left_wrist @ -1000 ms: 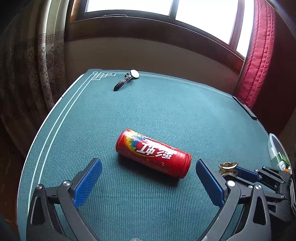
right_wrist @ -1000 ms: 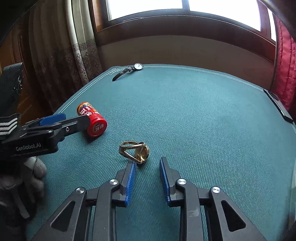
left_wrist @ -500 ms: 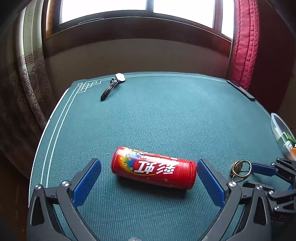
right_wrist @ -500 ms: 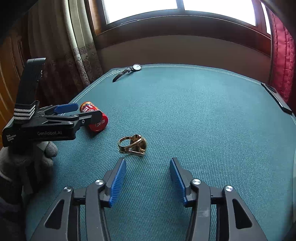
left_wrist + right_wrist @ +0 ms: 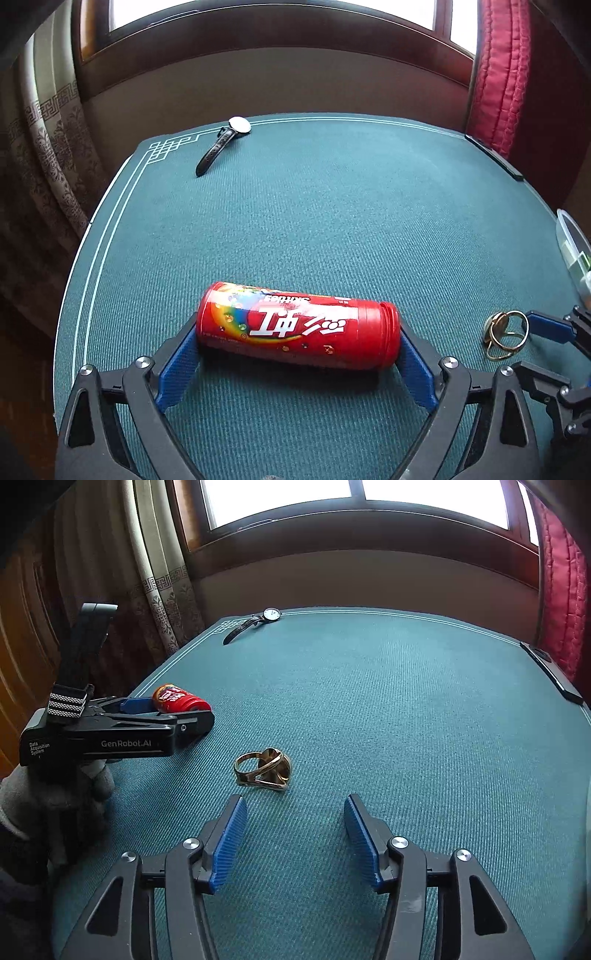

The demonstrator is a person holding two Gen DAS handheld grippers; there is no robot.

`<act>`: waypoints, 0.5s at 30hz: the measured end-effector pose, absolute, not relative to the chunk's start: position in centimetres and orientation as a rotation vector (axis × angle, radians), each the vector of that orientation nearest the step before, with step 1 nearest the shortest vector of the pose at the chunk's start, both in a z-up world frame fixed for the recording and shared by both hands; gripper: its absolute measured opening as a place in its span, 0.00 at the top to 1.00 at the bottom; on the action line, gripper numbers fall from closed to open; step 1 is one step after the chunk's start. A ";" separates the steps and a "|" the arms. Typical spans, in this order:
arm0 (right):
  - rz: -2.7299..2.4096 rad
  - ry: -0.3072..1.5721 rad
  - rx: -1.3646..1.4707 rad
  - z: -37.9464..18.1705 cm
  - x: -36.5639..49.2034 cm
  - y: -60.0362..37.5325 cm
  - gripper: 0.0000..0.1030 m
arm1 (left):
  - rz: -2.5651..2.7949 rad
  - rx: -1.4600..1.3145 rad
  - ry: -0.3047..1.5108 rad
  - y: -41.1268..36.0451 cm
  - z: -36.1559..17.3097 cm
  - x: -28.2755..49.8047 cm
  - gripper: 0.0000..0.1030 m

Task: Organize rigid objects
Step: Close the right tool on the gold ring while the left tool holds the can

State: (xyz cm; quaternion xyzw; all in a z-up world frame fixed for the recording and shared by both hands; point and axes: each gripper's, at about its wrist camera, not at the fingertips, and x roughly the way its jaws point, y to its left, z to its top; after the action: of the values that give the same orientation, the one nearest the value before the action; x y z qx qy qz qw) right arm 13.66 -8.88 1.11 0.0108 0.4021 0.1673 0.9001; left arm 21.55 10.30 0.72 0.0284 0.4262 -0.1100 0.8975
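Observation:
A red candy can [image 5: 280, 321] lies on its side on the green table mat [image 5: 332, 221]. My left gripper [image 5: 297, 332] is closing on it, one blue pad touching each end. In the right wrist view the can [image 5: 181, 700] shows between those fingers, with a gloved hand [image 5: 44, 805] holding the tool. A gold ring [image 5: 264, 768] lies on the mat just ahead of my right gripper [image 5: 294, 808], whose jaws are opening. Nothing is between its pads. In the left wrist view the ring [image 5: 504, 334] lies to the right of the can.
A wristwatch [image 5: 221, 146] with a black strap lies near the far left corner of the mat. A clear plastic container [image 5: 570, 240] stands at the right edge, and a flat black object [image 5: 550, 672] lies at the far right edge. Curtains hang along both sides.
The left gripper moved forward around the can and narrowed until its pads met the can's ends. The right gripper went from shut to open, and the ring stayed on the mat.

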 end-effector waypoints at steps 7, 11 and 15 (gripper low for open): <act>0.347 0.835 0.019 1.1 13.7 -8.2 0.38 | -0.237 -0.006 0.826 10.9 1.5 19.7 0.09; 0.357 0.844 0.042 1.3 14.3 -7.7 0.38 | -0.230 -0.005 0.802 10.8 1.8 19.1 0.09; 0.350 0.842 0.044 1.3 15.3 -7.0 0.38 | -0.209 -0.031 0.791 11.3 2.0 19.0 0.09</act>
State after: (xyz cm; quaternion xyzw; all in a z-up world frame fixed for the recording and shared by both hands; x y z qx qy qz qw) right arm 15.27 -7.04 1.32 0.0214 0.4068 0.1688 0.8976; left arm 19.02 11.35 2.00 -0.0151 0.3846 -0.1017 0.9173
